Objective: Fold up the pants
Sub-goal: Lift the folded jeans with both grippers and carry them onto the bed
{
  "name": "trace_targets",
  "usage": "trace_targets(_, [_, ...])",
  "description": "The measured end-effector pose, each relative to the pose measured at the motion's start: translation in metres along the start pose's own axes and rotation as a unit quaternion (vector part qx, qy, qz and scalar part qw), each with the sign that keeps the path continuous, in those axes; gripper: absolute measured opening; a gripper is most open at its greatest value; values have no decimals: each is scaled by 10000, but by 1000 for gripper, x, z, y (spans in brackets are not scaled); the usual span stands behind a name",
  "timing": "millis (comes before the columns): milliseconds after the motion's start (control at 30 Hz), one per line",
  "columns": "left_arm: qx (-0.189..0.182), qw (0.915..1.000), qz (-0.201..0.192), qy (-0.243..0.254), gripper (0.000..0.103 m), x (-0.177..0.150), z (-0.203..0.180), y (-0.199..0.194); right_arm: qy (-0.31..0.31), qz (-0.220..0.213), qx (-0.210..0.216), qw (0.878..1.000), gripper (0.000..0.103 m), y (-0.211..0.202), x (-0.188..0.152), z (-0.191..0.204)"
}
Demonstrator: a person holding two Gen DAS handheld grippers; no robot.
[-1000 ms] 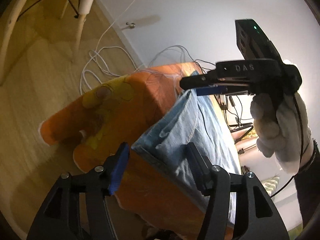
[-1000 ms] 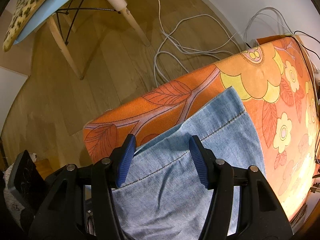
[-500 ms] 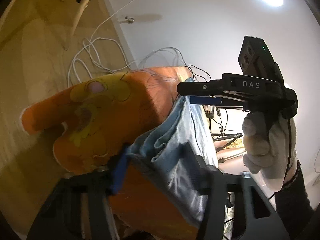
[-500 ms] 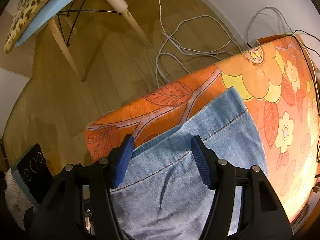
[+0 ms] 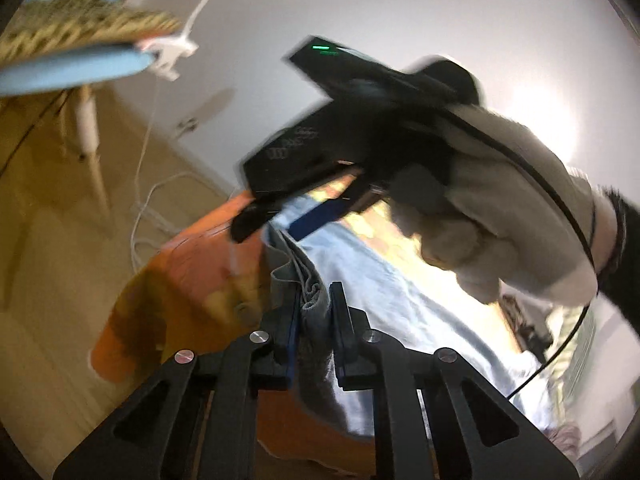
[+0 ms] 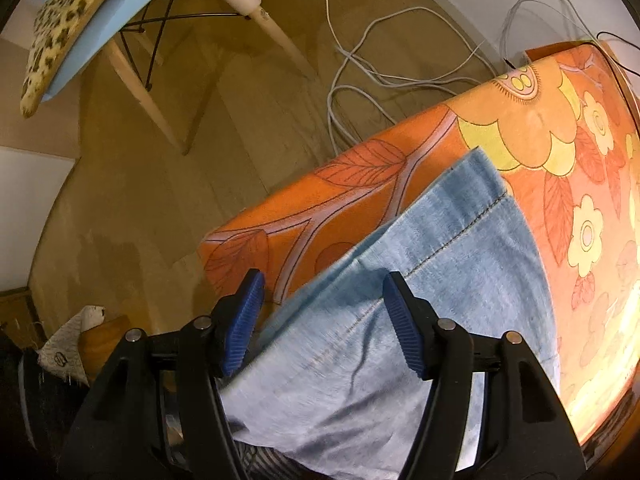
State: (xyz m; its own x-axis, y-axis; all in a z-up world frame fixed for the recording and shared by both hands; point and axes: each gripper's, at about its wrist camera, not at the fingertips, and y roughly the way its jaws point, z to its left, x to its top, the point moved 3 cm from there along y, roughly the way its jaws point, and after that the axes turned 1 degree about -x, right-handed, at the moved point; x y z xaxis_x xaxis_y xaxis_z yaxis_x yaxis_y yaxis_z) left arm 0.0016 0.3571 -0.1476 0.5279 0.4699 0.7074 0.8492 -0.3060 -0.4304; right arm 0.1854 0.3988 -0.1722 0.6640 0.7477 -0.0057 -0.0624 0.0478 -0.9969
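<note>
My left gripper (image 5: 314, 320) has its fingers pressed together on a bunched fold of the jeans (image 5: 384, 292), the denim gathered in a crumpled ridge between the blue pads (image 5: 295, 322). The left wrist view is motion-blurred. In it I see my right gripper (image 5: 296, 216) above the cloth, held in a white-gloved hand (image 5: 492, 216), a green light showing on its black body.

From the right wrist view, my right gripper (image 6: 323, 316) has its fingers spread wide, one blue pad (image 6: 244, 322) on each side of a stitched seam; whether the tips touch the fabric I cannot tell.

The jeans (image 6: 420, 300) lie on the orange floral tablecloth (image 6: 560, 140), one hemmed leg end near the table's corner edge. Beyond the table: wooden floor (image 6: 180, 200), tangled white cables (image 6: 380, 72), and a light-blue chair (image 6: 92, 28) with a leopard-print cushion (image 6: 60, 20) and pale wooden legs.
</note>
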Motion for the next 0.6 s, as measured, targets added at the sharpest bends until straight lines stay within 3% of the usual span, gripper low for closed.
trace_targets(200, [-145, 9993, 123, 313, 12, -1, -18, 1, -317, 180, -521, 9980, 64, 4, -1, 11])
trace_targets(400, [-164, 9980, 194, 570, 12, -5, -28, 4, -214, 321, -745, 9965, 64, 15, -4, 0])
trace_targets(600, [-271, 9980, 239, 516, 12, -7, -28, 4, -301, 341, -906, 9948, 52, 17, -1, 6])
